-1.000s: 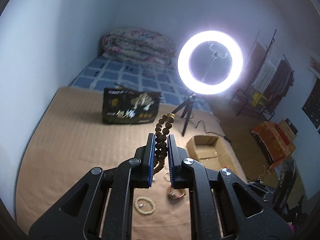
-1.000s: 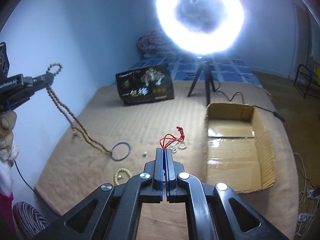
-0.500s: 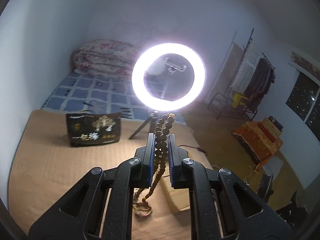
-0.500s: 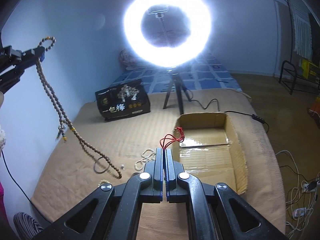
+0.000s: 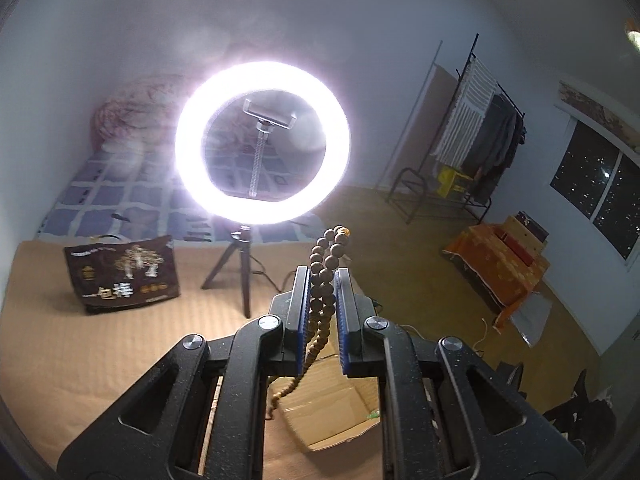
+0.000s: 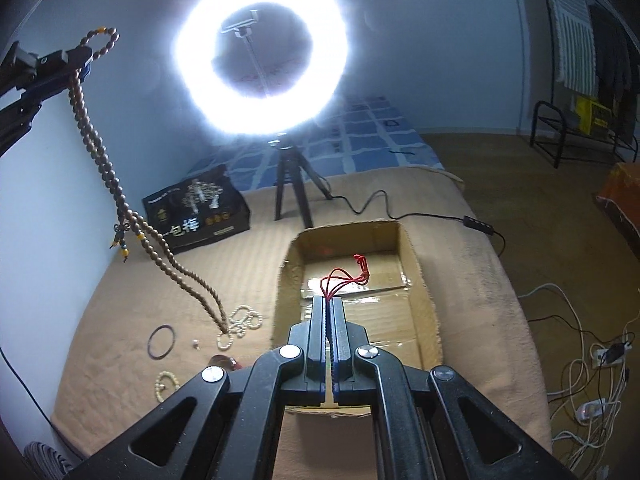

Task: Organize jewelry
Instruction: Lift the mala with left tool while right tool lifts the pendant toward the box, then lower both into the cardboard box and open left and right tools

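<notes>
- While both tongs are loaded, the job looks to be at the carry-and-drop step: the right tongs point(image 6: 328, 300) are pinched fully together on a red cord point(image 6: 344, 278), held over the cardboard box point(image 6: 424, 280).
- Next, I'd judge, those tongs need only spread apart for the cord to fall onto the taped box floor; its knot already hangs inside the walls.
- To the left, the left tongs point(image 5: 323, 280) are closed most of the way on a long string of brown beads point(image 6: 100, 152), a small loop poking up past the tips.
- That string dangles low, its bottom end just over the white bead strands point(image 6: 240, 326) lying on the bed point(image 6: 472, 280); it would have to clear the box's left wall before being let go.
- Still on the bed lie a dark bangle point(image 6: 162, 340) and a pale bead bracelet point(image 6: 166, 384).
- Beyond the box there is little room: the ring light's tripod point(image 6: 292, 188) and its cable stand near the far wall of it, a black bag point(image 6: 196, 212) beside them.
- On the right the bed edge falls away to the floor.
</notes>
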A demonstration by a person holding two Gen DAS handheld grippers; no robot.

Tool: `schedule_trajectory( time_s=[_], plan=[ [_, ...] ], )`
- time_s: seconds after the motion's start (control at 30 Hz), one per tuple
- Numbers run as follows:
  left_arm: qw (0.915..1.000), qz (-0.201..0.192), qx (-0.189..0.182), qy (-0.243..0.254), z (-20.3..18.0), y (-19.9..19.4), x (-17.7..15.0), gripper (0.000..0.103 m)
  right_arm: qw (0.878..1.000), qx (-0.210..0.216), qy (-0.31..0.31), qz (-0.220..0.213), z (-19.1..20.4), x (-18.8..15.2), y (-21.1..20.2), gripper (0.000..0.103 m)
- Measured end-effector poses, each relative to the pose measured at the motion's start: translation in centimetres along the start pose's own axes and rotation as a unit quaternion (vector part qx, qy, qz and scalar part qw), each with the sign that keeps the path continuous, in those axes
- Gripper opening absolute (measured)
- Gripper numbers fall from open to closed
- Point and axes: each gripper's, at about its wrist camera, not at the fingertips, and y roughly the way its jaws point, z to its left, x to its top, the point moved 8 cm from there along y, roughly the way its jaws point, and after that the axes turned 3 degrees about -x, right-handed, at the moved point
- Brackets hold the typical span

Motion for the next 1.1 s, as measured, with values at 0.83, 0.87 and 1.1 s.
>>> schedule_trajectory(
  time_s=[0.83,0.87,1.1],
  plan=[
    [0.9911,0.133,-0.002,0.010,0.1,17.3,-8.5,0.010,0.997,-0.021,0.021,0.075,-3.9,-2.7,6.7,0.000],
    [0.9902,0.139,-0.003,0.009,0.2,17.6,-9.0,0.010,0.996,-0.022,0.020,0.078,-4.0,-2.8,6.9,0.000],
    [0.9850,0.172,0.003,0.000,1.8,19.6,-12.1,0.010,0.994,-0.026,0.017,0.104,-3.9,-4.2,8.6,0.000]
  ],
)
